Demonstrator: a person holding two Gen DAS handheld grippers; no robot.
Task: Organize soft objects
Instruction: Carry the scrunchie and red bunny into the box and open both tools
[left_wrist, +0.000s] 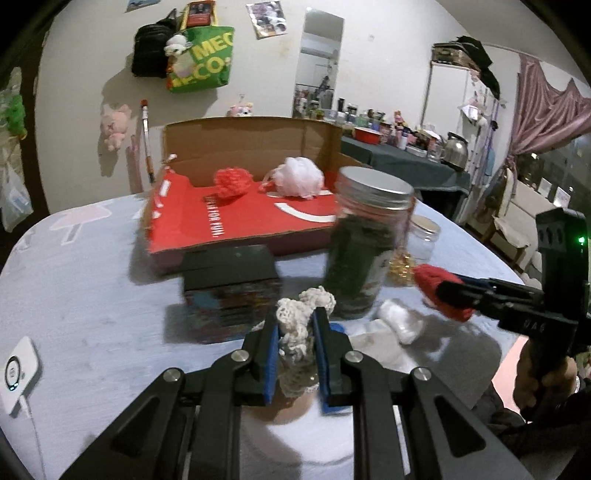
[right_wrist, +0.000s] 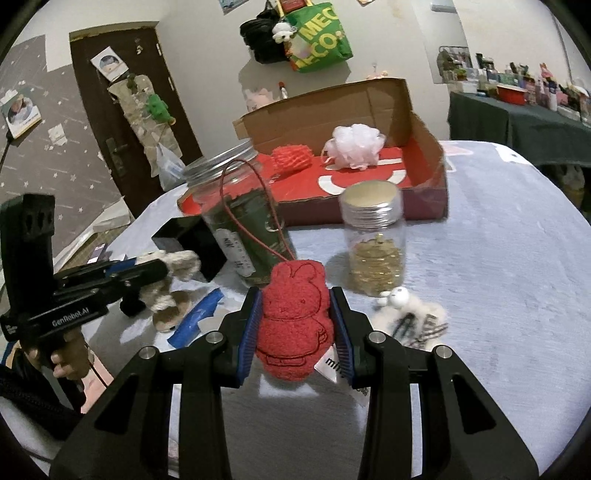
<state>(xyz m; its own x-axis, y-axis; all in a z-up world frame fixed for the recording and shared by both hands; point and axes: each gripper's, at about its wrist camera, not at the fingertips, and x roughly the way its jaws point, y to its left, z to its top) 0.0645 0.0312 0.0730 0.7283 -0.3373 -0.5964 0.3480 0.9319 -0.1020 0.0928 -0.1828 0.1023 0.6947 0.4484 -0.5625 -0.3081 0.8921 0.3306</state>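
Note:
My left gripper is shut on a cream crocheted toy, held above the table; it also shows in the right wrist view. My right gripper is shut on a red plush rabbit with a red cord; the rabbit also shows in the left wrist view. An open cardboard box with a red floor stands at the back of the table. It holds a red mesh ball and a pale pink bath pouf.
A tall jar with dark green contents and a smaller jar of gold pieces stand in front of the box. A black box sits at left. White fluffy items and blue tape lie on the blue-grey tablecloth.

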